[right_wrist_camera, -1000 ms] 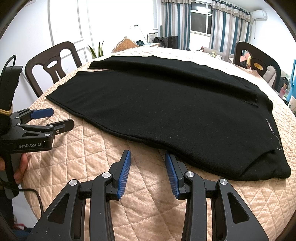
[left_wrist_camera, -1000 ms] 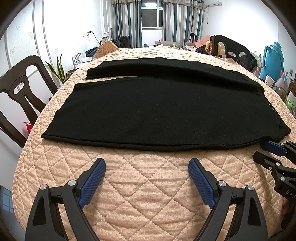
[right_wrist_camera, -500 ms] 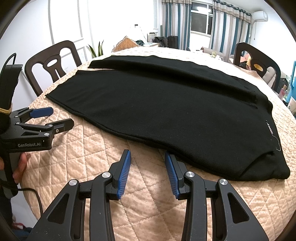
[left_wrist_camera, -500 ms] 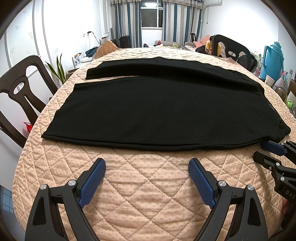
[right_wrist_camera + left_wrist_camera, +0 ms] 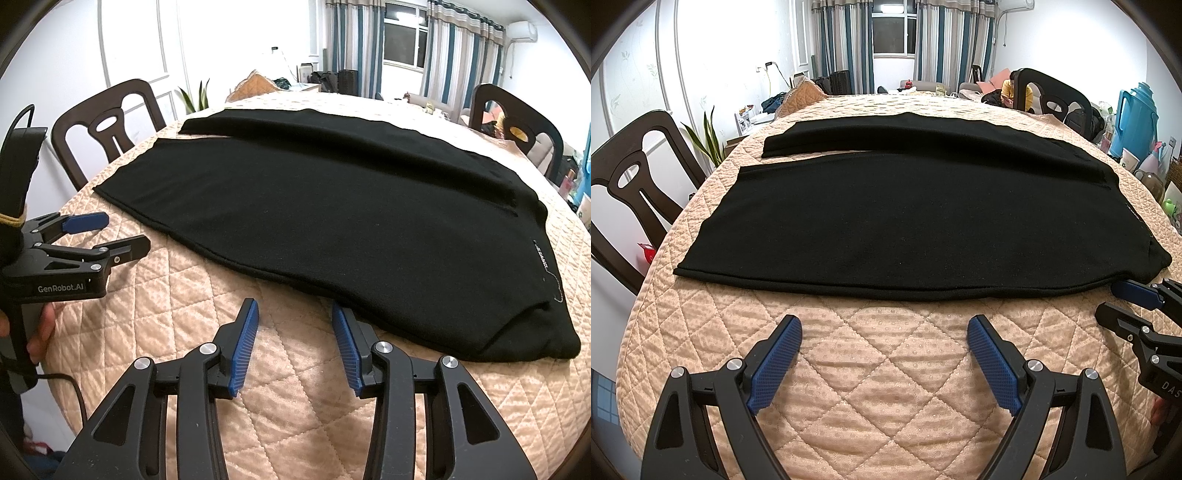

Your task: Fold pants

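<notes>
Black pants (image 5: 905,218) lie flat across the quilted table, legs to the left, waist to the right; they also show in the right wrist view (image 5: 332,206). My left gripper (image 5: 884,328) is open and empty, just short of the near hem. My right gripper (image 5: 293,314) is open and empty, its right fingertip (image 5: 341,321) close to the pants' near edge. The right gripper also shows at the right edge of the left wrist view (image 5: 1123,306). The left gripper shows at the left of the right wrist view (image 5: 125,232).
A peach quilted cloth (image 5: 886,387) covers the table. Dark wooden chairs stand at the left (image 5: 628,177) and far right (image 5: 1052,96). A blue jug (image 5: 1137,114), cups and bottles stand at the right edge.
</notes>
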{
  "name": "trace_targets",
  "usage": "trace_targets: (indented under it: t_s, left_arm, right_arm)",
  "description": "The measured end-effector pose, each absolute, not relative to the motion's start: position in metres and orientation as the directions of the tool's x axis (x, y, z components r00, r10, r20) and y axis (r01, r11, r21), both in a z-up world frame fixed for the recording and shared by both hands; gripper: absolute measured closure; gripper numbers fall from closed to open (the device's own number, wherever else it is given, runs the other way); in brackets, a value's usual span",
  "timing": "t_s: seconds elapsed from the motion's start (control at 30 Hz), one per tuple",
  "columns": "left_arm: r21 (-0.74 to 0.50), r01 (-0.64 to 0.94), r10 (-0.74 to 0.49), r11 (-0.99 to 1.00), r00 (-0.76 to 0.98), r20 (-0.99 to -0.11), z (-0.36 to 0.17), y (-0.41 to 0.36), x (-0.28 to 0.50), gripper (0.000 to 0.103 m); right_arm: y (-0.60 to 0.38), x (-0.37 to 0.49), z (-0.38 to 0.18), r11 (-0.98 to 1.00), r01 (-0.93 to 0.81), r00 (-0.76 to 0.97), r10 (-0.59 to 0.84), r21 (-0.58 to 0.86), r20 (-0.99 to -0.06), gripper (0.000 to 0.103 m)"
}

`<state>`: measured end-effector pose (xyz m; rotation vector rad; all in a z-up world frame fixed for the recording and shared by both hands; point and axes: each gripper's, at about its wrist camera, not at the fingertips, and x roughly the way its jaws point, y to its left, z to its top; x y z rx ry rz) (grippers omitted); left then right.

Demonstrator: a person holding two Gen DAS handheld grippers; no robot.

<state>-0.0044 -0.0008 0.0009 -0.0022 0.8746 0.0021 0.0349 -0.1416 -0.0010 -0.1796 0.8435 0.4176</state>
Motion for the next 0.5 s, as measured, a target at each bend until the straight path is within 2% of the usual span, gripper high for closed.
trace_targets:
  t_s: [0.5]
  left_arm:
    - [-0.001, -0.003, 0.001, 1.000, 0.641, -0.767, 0.0008, -0.0008, -0.0044, 0.010]
  right_arm:
    - [-0.1441, 0.0338, -0.0022, 0.904, -0.428, 0.585, 0.286, 0.011, -0.759, 0.059]
